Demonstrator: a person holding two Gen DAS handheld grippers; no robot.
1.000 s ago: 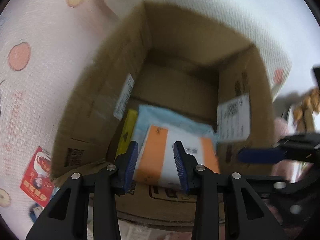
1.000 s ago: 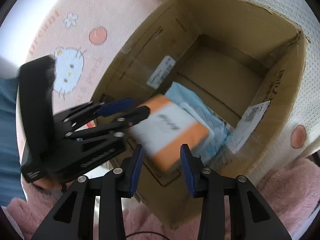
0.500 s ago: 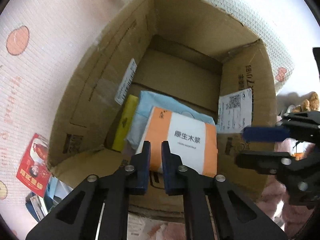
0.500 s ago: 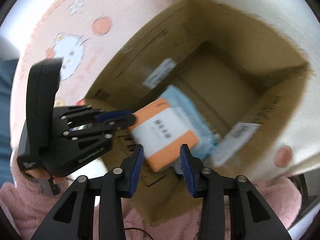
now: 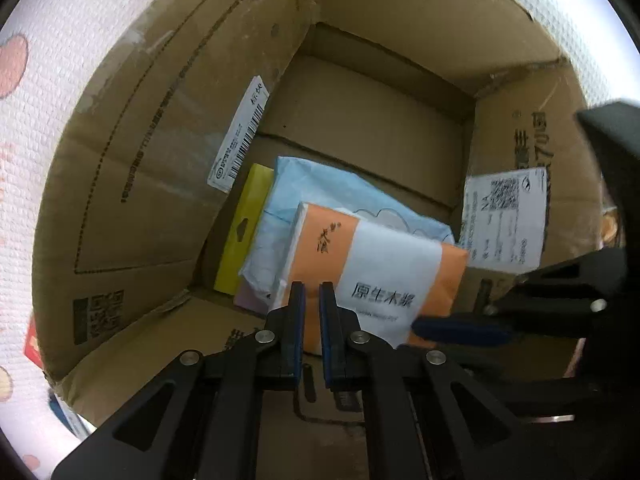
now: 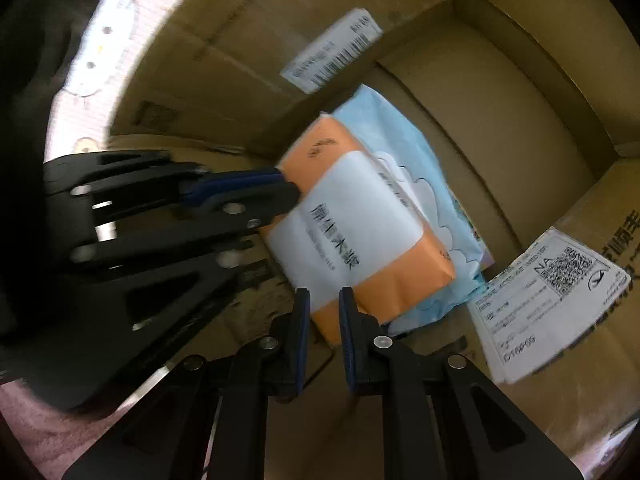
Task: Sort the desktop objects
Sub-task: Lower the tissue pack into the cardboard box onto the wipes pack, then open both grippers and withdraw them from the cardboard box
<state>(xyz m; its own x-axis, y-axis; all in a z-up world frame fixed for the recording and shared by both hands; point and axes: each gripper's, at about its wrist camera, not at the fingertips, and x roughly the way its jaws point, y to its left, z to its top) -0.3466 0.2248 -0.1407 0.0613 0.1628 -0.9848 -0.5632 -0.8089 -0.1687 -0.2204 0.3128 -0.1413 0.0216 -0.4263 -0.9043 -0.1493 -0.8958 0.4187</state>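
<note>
An orange-and-white tissue pack (image 5: 380, 264) (image 6: 352, 232) lies inside the open cardboard box (image 5: 160, 140) (image 6: 500, 100), on top of a light blue soft pack (image 5: 320, 196) (image 6: 400, 140). A yellow packet (image 5: 244, 232) stands against the box's left wall. My left gripper (image 5: 312, 300) (image 6: 286, 190) is shut, its tips at the tissue pack's near edge with nothing between them. My right gripper (image 6: 324, 312) (image 5: 418, 326) is closing to a narrow gap at the pack's near corner; the pads do not grip it.
The box walls rise close around both grippers, with white shipping labels (image 5: 504, 216) (image 6: 332, 50) stuck inside. Bare cardboard floor (image 5: 360, 120) shows at the far end. Outside lie a white cartoon-print mat (image 5: 40, 100) and a pink fuzzy fabric (image 6: 24, 420).
Both grippers have sunk from above the box into it, close to the tissue pack. The left jaws shut first; the right jaws have narrowed since.
</note>
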